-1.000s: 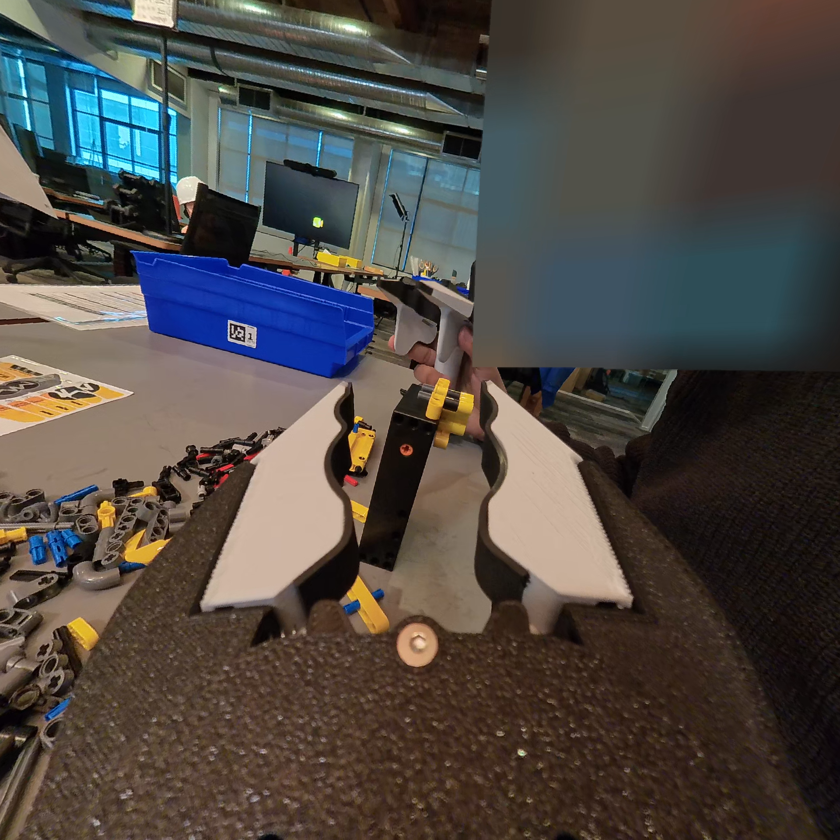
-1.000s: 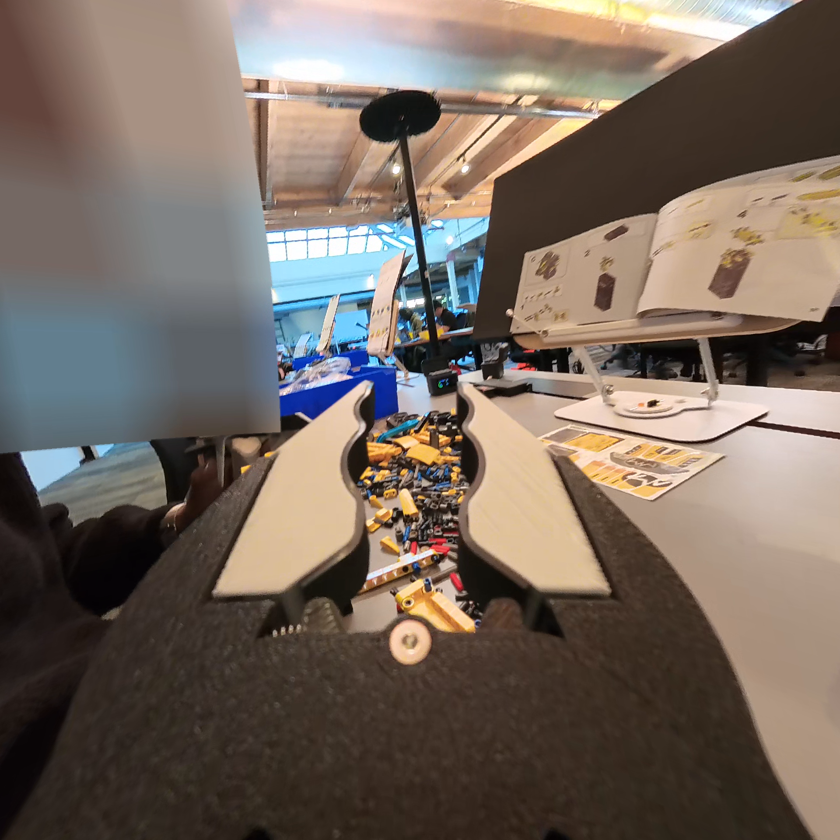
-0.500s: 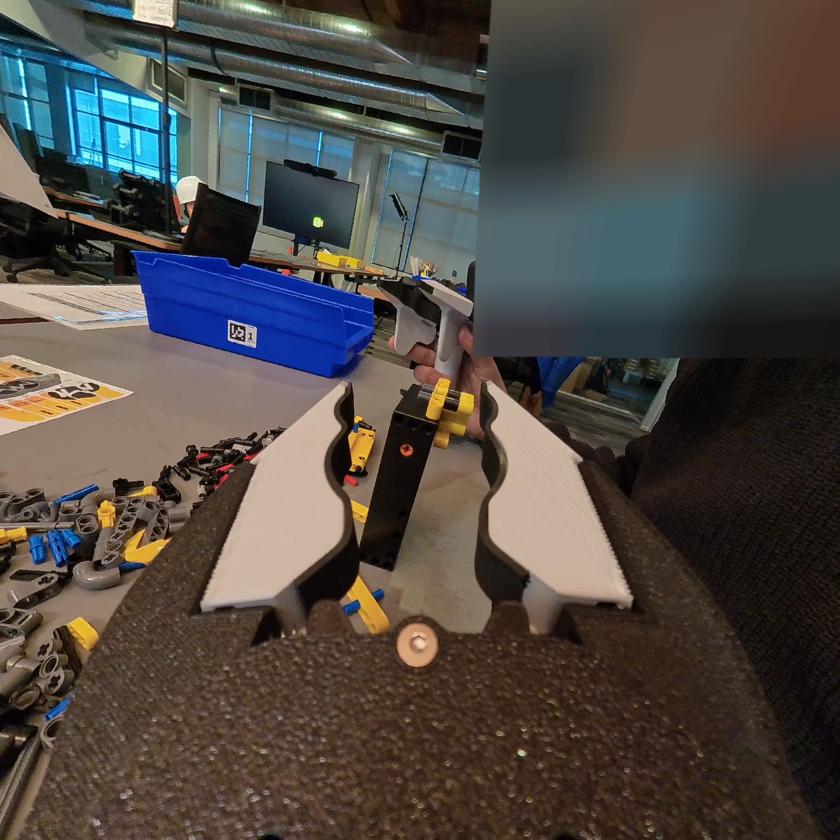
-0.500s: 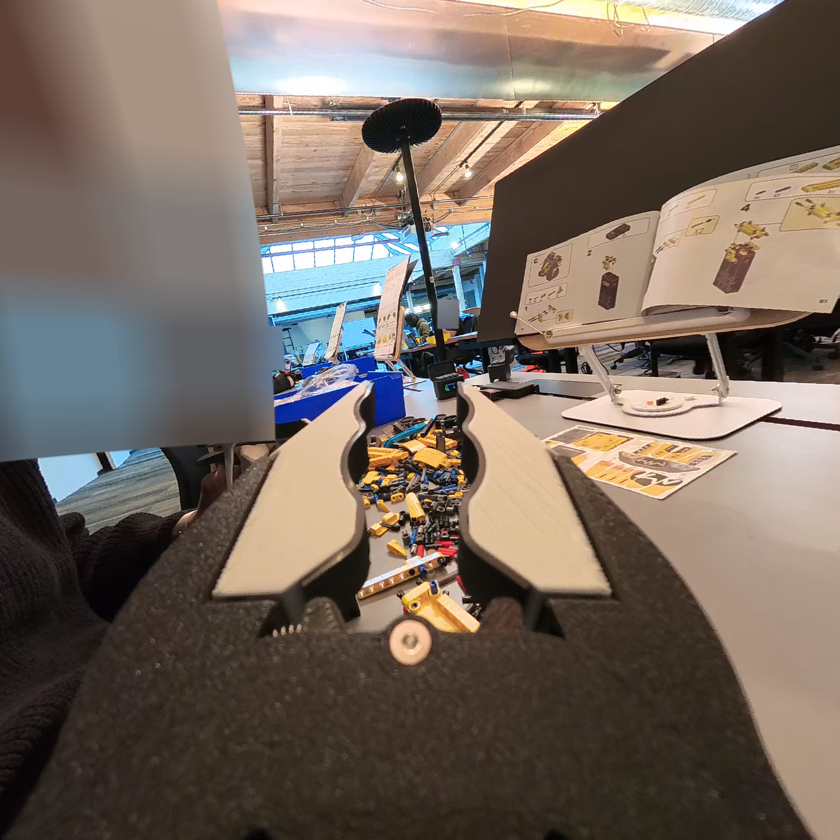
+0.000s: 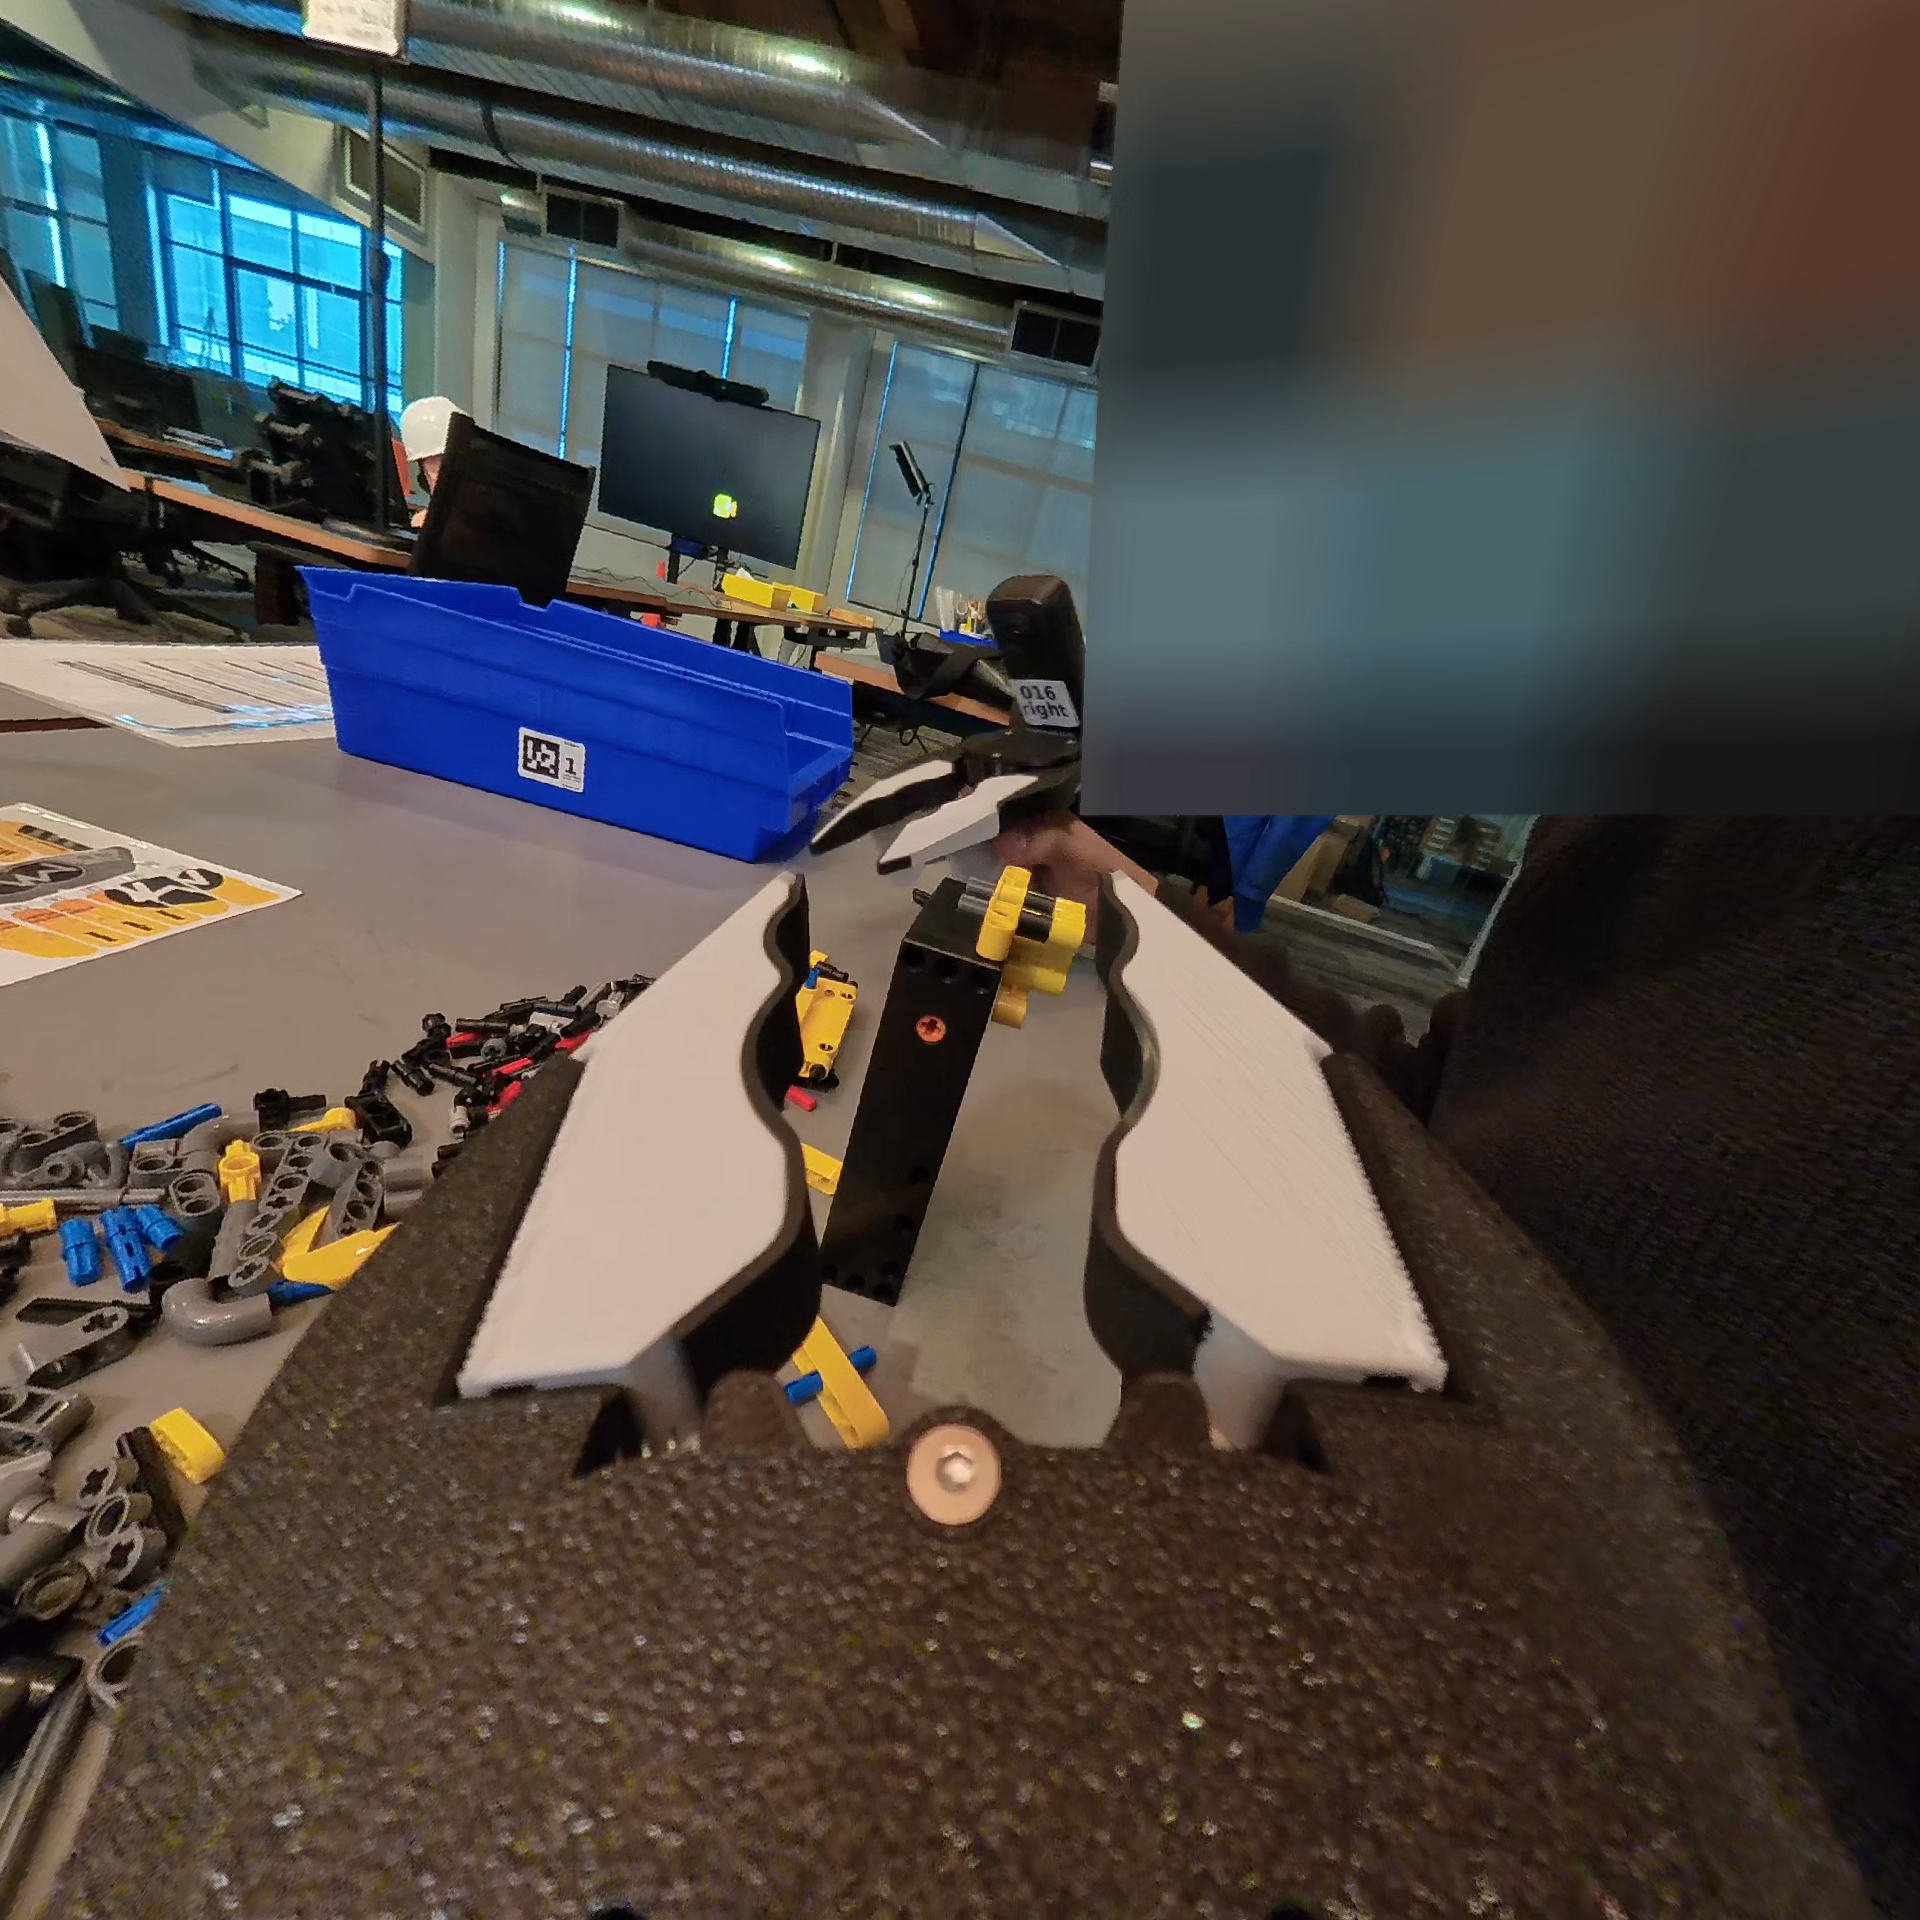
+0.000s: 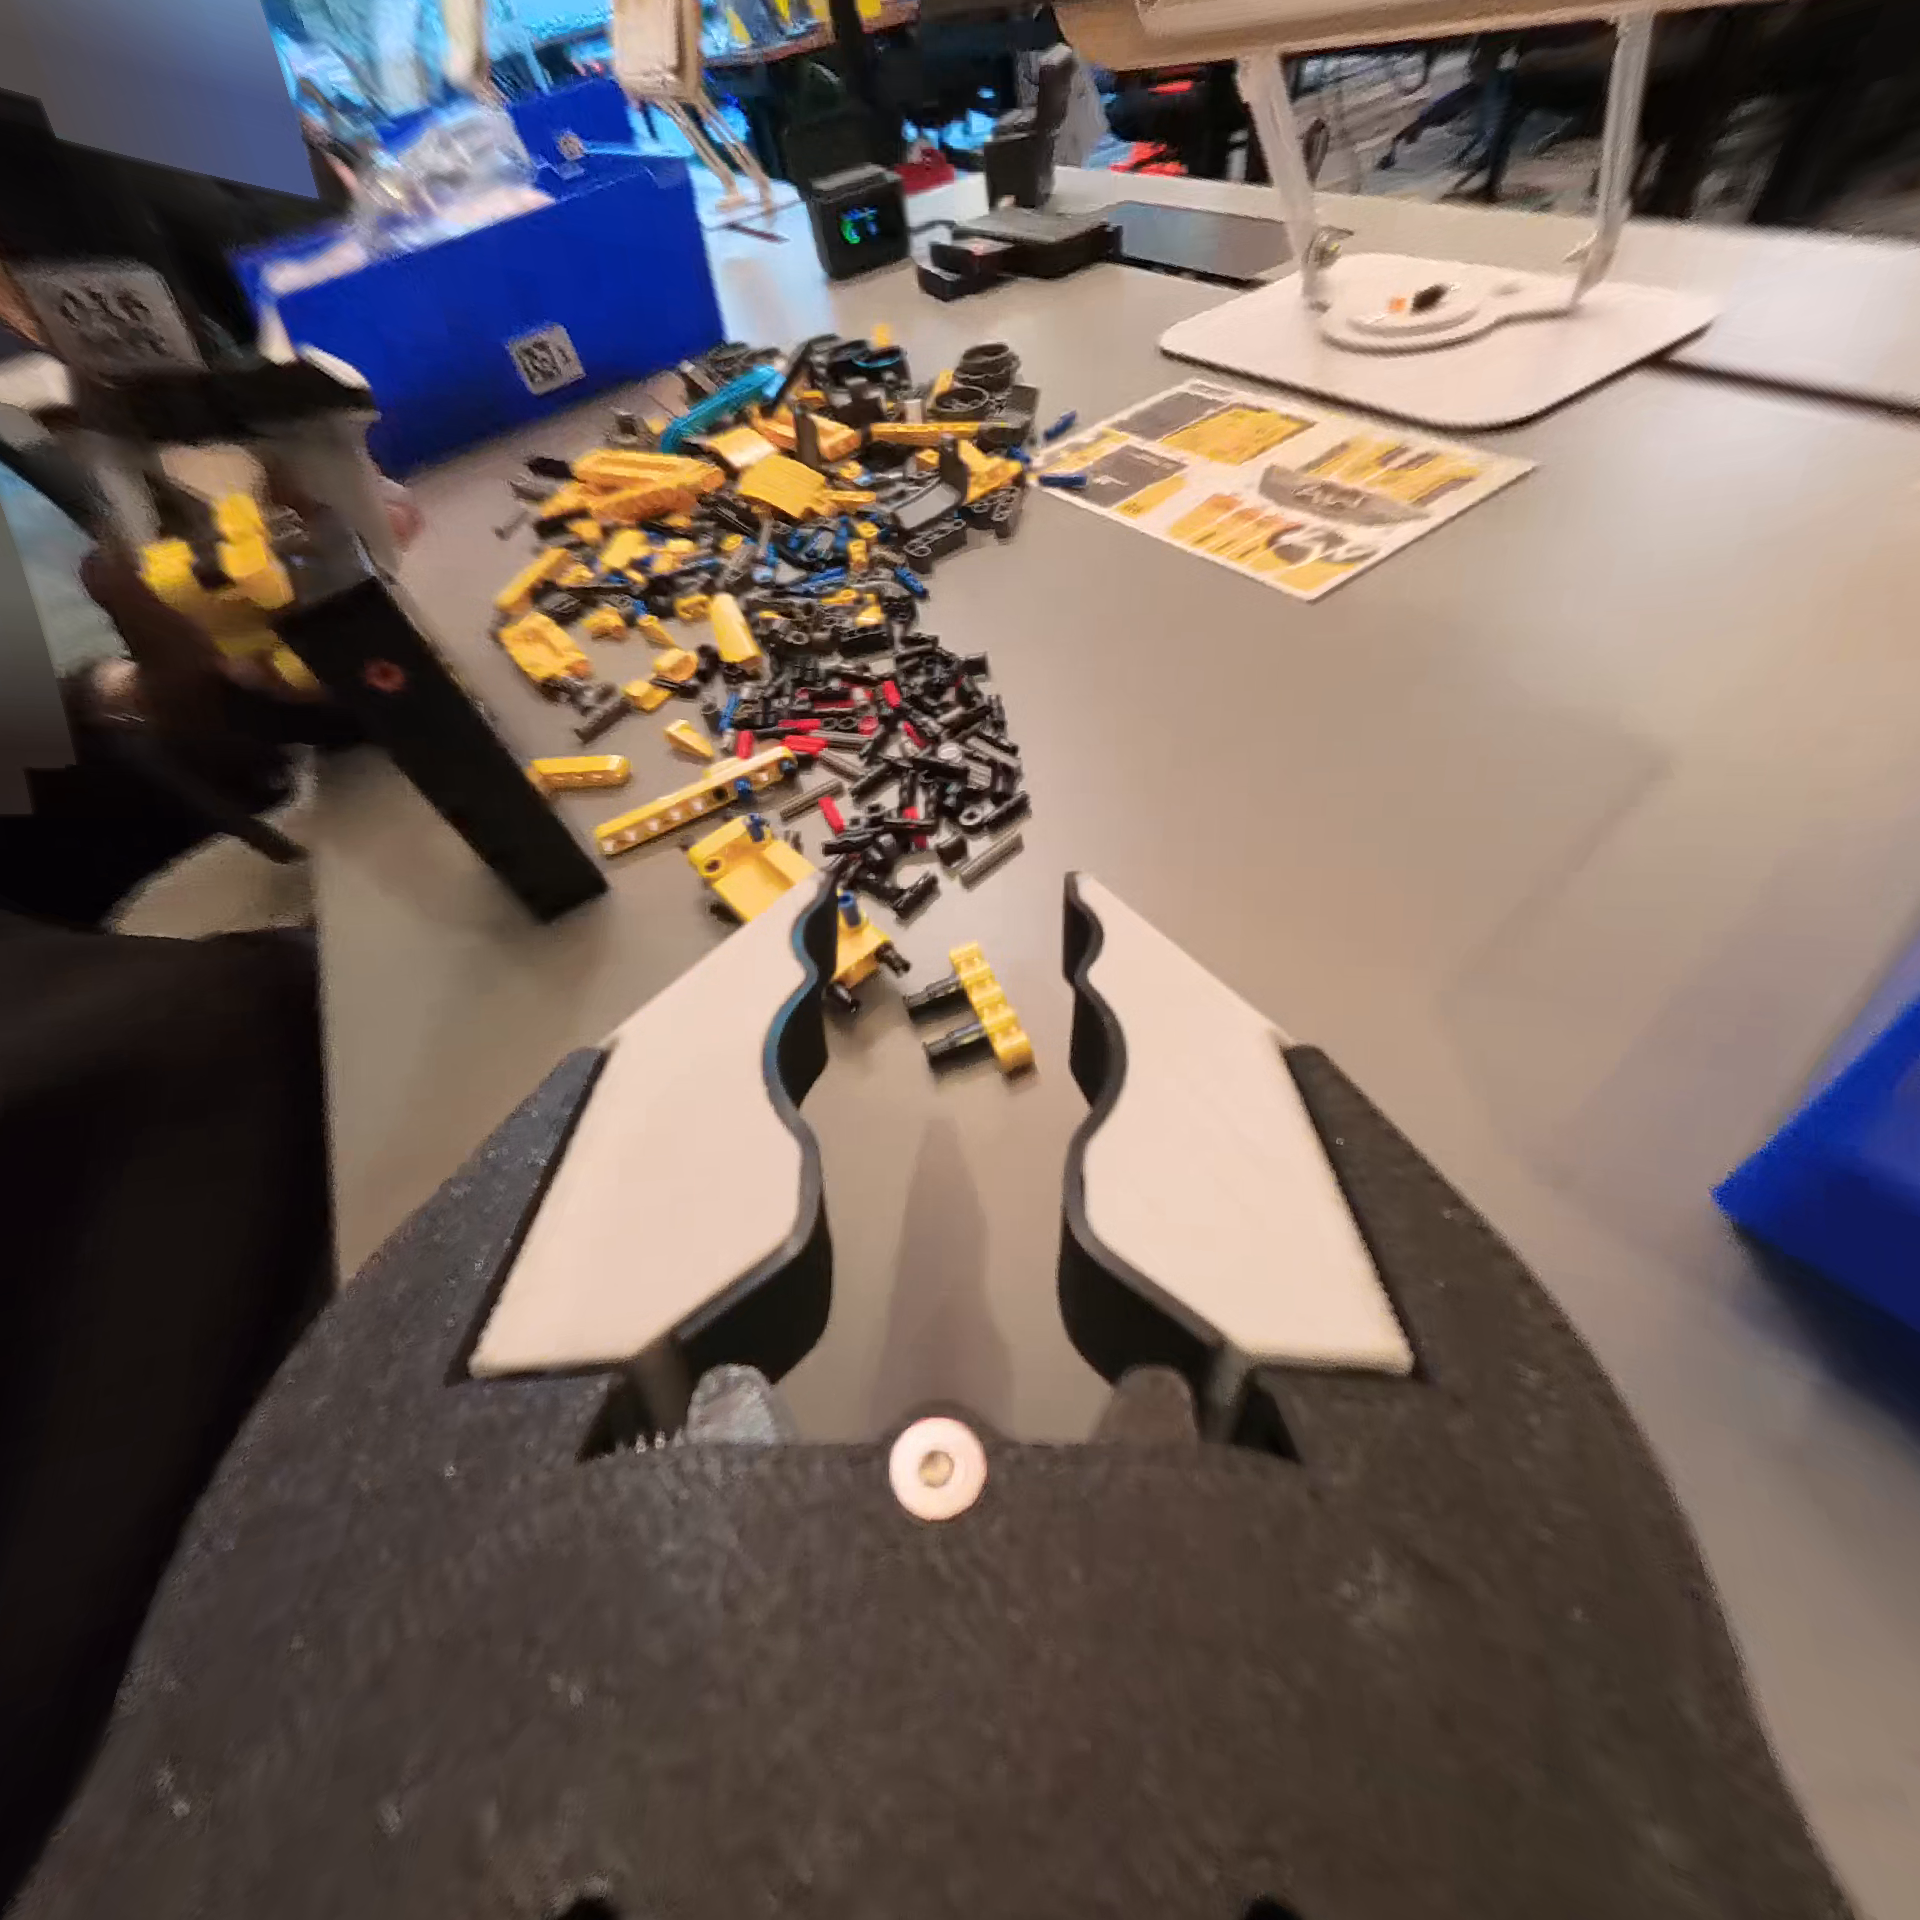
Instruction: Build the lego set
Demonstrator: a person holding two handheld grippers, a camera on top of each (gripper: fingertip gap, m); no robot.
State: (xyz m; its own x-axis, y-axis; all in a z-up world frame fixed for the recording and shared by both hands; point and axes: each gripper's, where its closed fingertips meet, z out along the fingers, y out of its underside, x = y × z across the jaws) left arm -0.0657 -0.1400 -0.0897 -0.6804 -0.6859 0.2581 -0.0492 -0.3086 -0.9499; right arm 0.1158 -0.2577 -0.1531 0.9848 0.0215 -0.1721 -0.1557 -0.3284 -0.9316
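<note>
My left gripper (image 5: 951, 894) is open. Its jaws stand either side of a tall black block (image 5: 914, 1091) with a yellow assembly (image 5: 1023, 940) on top; the block leans on the grey table (image 5: 468, 914). In the right wrist view the block (image 6: 447, 748) is at the left, blurred. My right gripper (image 6: 954, 888) is open and empty, tilted down over the table. Nearest to it lies a small yellow piece with two black pins (image 6: 982, 1008). Another yellow piece (image 6: 753, 862) lies by its left finger. The right gripper also shows in the left wrist view (image 5: 925, 821), beyond the block.
A pile of yellow, black and grey parts (image 6: 810, 582) spreads ahead, also at the left (image 5: 208, 1195). A blue bin (image 5: 582, 707) stands behind, another at the right edge (image 6: 1849, 1174). A sticker sheet (image 6: 1278, 483) and a white stand base (image 6: 1434, 332) lie far right. A dark sleeve (image 5: 1714, 1247) is close.
My right gripper has tipped from facing level across the table to pointing down at it, and its jaws stand wider apart. The left gripper and the black block have not moved.
</note>
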